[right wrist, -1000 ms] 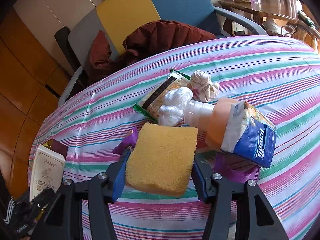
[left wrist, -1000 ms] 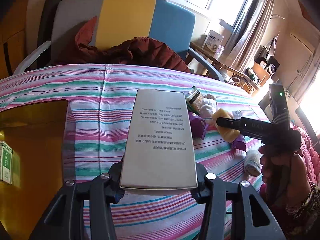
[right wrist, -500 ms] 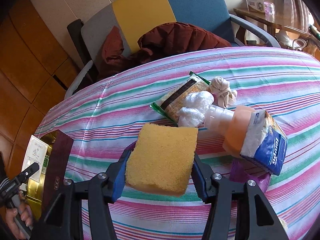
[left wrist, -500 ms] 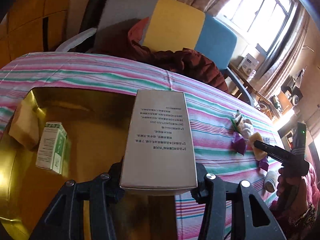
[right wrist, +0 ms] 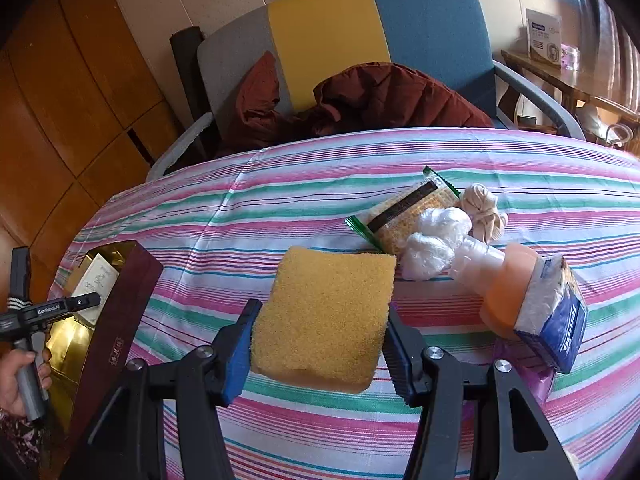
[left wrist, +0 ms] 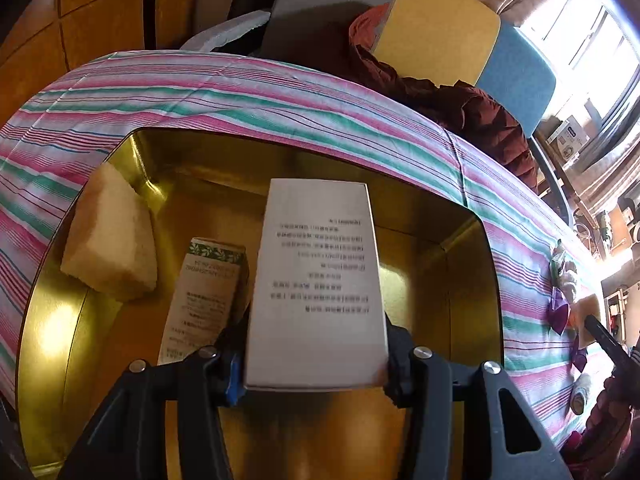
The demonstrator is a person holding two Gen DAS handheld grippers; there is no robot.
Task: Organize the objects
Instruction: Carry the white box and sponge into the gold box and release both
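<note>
A table under a pink, green and white striped cloth [right wrist: 304, 184] stands before an armchair [right wrist: 360, 28] with a dark red jacket [right wrist: 380, 96] thrown on it.

The left gripper [left wrist: 316, 364] tilts steeply down over a gold-lined box [left wrist: 460, 272] at the table's left end. Its jaws are opening, with one white carton [left wrist: 318, 292] still between them, its far end over the box floor. Inside the box lie one green-topped carton [left wrist: 208, 296] just left of it and one pale sponge wedge [left wrist: 110, 240] in the far left corner.

The right gripper [right wrist: 320, 348] slants down over the cloth, clenched on one yellow sponge [right wrist: 326, 316]. To its right, bunched together, lie one snack packet [right wrist: 408, 210], one crumpled plastic bag [right wrist: 436, 236], one knotted beige cloth [right wrist: 484, 212], one orange pump bottle [right wrist: 500, 288] and one tissue pack [right wrist: 556, 320]. A hand [right wrist: 18, 380] grips the left tool's handle at the near left edge.
</note>
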